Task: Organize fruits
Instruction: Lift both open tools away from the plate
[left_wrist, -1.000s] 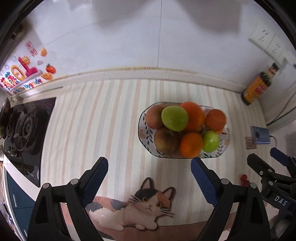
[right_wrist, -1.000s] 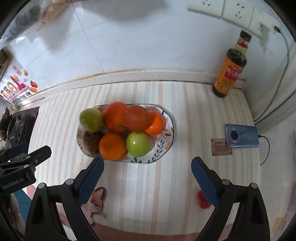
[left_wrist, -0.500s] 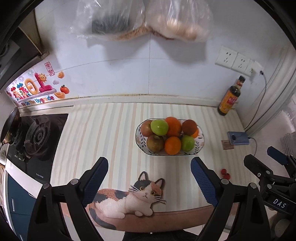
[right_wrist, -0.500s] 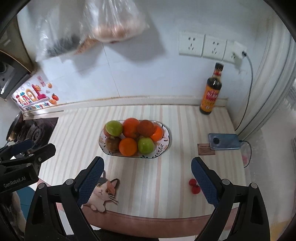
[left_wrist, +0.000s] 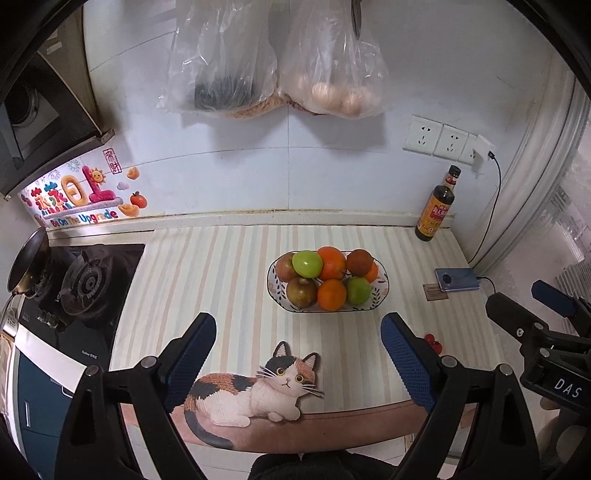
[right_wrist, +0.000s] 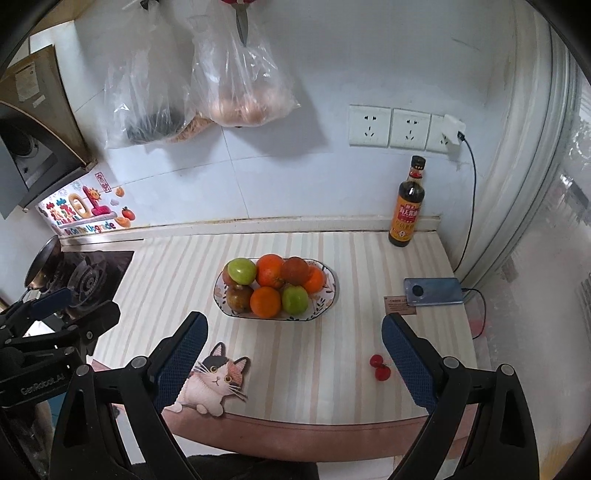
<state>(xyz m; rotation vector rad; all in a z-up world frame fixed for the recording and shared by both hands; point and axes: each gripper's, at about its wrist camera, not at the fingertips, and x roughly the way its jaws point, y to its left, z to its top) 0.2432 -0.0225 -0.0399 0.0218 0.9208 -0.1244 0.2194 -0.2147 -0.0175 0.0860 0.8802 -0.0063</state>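
A patterned oval bowl (left_wrist: 380, 291) (right_wrist: 330, 291) sits mid-counter, heaped with oranges (left_wrist: 331, 294) (right_wrist: 265, 301), green fruits (left_wrist: 307, 263) (right_wrist: 242, 270) and brownish-red fruits (left_wrist: 301, 291). Two small red fruits (right_wrist: 379, 367) (left_wrist: 433, 342) lie loose on the striped mat to the right front. My left gripper (left_wrist: 298, 354) is open and empty, held back above the counter's front edge. My right gripper (right_wrist: 294, 354) is open and empty, likewise well back from the bowl.
A gas stove (left_wrist: 79, 286) with a pan is at the left. A sauce bottle (right_wrist: 408, 205), a phone (right_wrist: 433, 291) on a cable and a small card stand at the right. Plastic bags (left_wrist: 273, 62) hang on the wall. A cat sticker (left_wrist: 255, 391) marks the front edge.
Both grippers have pulled up and back from the bowl; the view has widened to take in the wall, bags and counter edge. The fruits have not moved.
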